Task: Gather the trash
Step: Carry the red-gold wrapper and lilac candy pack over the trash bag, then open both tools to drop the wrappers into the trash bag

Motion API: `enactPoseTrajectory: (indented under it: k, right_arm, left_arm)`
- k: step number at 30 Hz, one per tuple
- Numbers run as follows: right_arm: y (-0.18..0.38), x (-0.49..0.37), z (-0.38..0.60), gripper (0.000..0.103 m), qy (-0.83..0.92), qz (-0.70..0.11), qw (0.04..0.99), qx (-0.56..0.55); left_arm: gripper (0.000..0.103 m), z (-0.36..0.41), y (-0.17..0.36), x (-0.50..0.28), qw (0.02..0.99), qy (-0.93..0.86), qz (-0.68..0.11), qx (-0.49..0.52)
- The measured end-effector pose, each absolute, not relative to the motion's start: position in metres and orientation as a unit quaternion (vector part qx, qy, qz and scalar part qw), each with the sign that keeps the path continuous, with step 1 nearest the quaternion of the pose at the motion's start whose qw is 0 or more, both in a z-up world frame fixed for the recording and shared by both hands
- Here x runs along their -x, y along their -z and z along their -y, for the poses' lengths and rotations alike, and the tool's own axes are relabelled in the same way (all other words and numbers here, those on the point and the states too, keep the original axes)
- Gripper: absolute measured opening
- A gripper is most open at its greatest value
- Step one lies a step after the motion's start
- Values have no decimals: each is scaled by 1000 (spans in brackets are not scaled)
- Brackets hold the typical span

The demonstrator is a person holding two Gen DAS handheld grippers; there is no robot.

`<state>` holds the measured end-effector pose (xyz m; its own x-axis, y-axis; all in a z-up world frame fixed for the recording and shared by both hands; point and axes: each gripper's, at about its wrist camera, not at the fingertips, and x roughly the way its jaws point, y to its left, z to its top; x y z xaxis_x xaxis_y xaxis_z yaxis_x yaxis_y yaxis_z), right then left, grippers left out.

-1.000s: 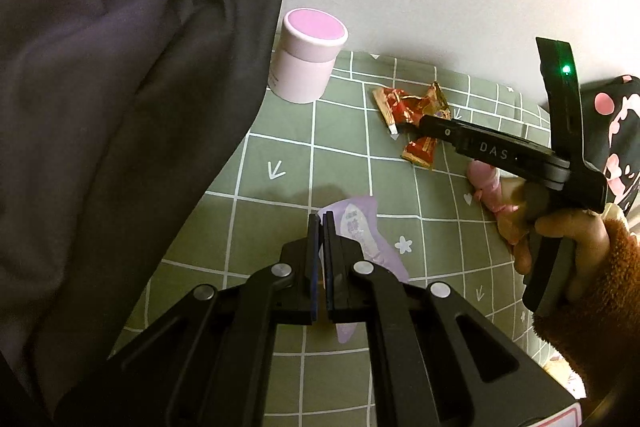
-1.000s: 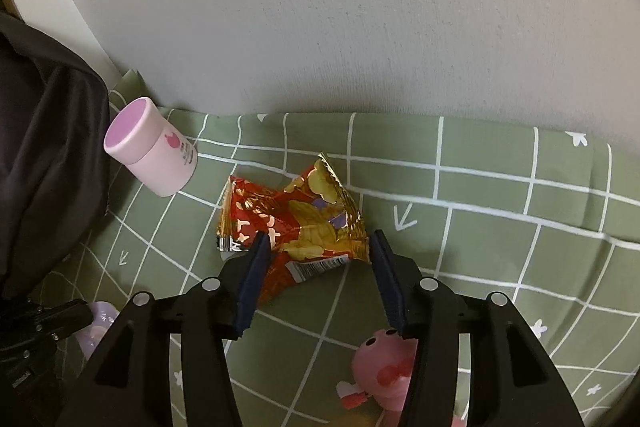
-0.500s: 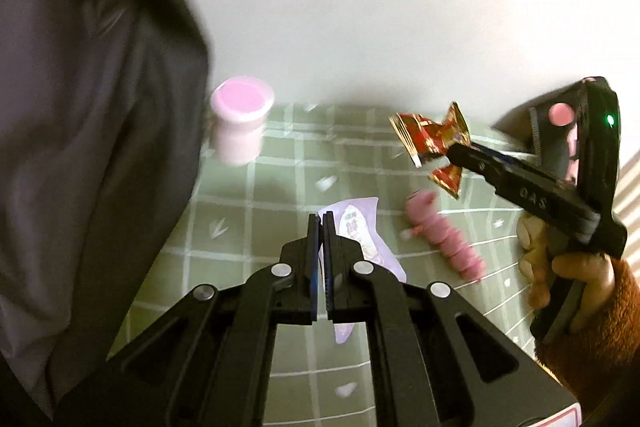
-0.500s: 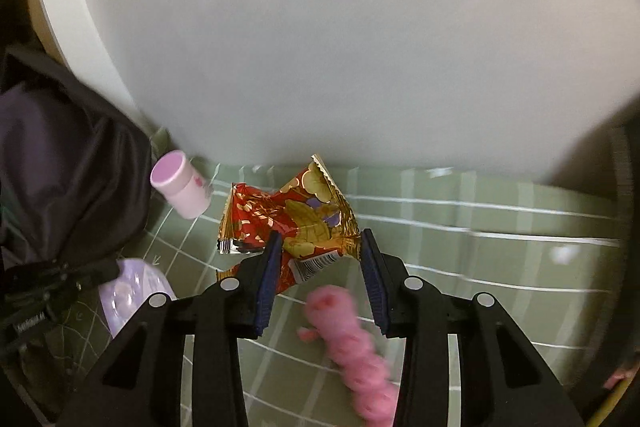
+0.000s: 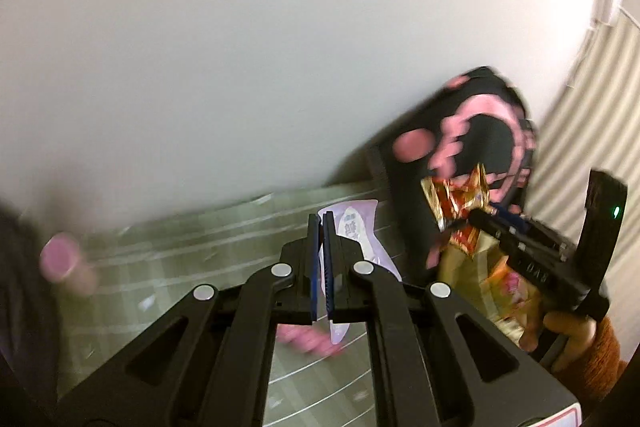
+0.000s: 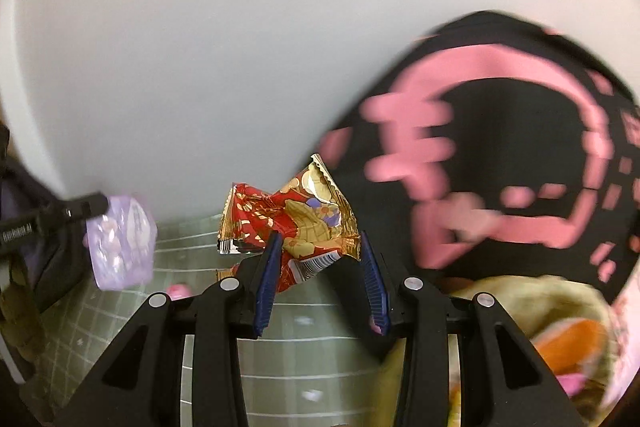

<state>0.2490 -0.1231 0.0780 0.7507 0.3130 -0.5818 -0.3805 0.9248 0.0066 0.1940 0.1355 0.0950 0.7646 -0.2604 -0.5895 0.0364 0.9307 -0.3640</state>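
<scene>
Against white wall, right hand-held gripper [image 6: 318,263] clamps red-gold wrapper [image 6: 296,215] between fingers

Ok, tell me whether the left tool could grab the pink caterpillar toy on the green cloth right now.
Probably not as things stand. The left tool is shut on the lilac wrapper and lifted off the green cloth; the pink toy lies below it, unobstructed, but the wrapper must go first.

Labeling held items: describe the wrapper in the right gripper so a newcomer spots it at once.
Start at the black bag with pink print, on the right against the white wall. Just left of it, the right gripper holds a crumpled wrapper above the green checked cloth. It is shiny red and gold with a barcode, unlike the pale purple packet in the left gripper.
</scene>
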Motion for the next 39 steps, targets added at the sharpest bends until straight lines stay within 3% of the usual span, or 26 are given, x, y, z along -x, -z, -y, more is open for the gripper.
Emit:
enactPoseTrajectory:
  k: [11,21,27,32,39]
  right_arm:
    - [-91,-214,274,37,-31,-283,959,4]
    - [-32,-206,321,37,-5,-345,938,-26]
    - [2,-207,330,39,-12,-376,926,-39]
    - [-8,-196,328,46,-21,-364,931,-11]
    - [-38,-162,333,47,5,-326,945,-1]
  left_arm:
    - [2,3,-123,-255,907,243,-328,105]
    - [2,92,-104,-273,875,315,-361,70]
    - [2,119,-93,-275,864,325,-380,58]
    - [2,130,-91,-271,860,334,-382,56]
    - [2,140,-83,-273,850,352,-388,60]
